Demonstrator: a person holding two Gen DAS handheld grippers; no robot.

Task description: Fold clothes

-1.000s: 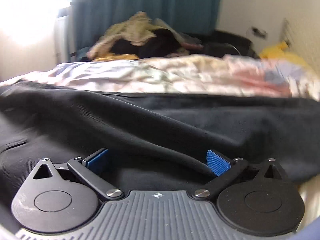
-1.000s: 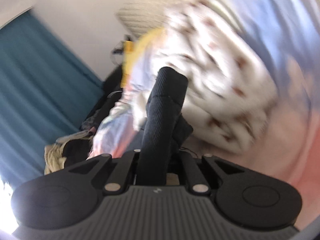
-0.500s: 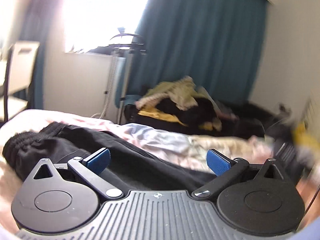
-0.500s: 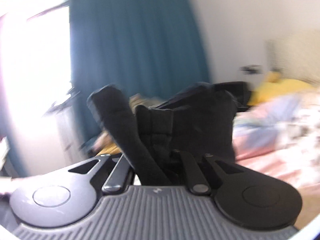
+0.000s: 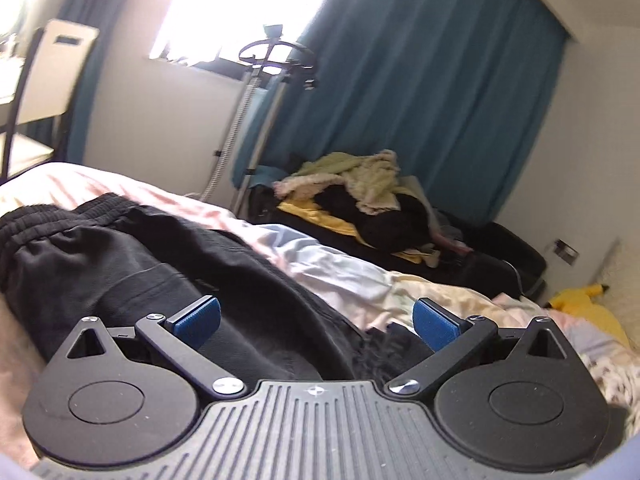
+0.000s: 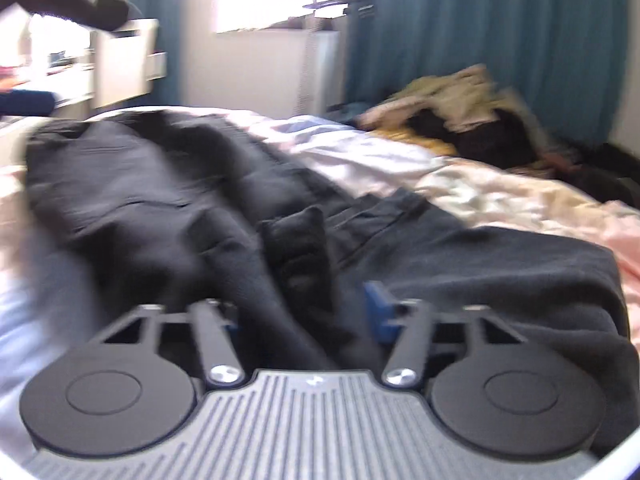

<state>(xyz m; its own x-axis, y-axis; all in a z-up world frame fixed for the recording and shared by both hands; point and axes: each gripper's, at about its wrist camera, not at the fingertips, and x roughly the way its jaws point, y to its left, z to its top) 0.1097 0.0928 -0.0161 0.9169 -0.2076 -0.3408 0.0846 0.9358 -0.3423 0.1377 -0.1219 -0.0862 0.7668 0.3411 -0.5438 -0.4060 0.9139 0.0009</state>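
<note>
Black trousers (image 5: 132,264) lie across the bed with the elastic waistband at the left. My left gripper (image 5: 316,320) is open and empty, low over the trousers. In the right wrist view the trousers (image 6: 168,200) are doubled over, with one folded part (image 6: 500,264) at the right. My right gripper (image 6: 308,312) has its jaws parted with black cloth lying loosely between them; the view is blurred. One blue pad (image 6: 378,312) shows on its right finger.
The bed has a pale pink and white patterned cover (image 5: 360,276). A heap of other clothes (image 5: 360,196) lies beyond the bed before a teal curtain (image 5: 440,92). A garment steamer stand (image 5: 276,64) stands by the window. A chair (image 5: 48,64) stands left.
My right gripper swung down over the trousers, carrying the gripped cloth across, and its jaws have parted. My left gripper lifted and turned left, staying open.
</note>
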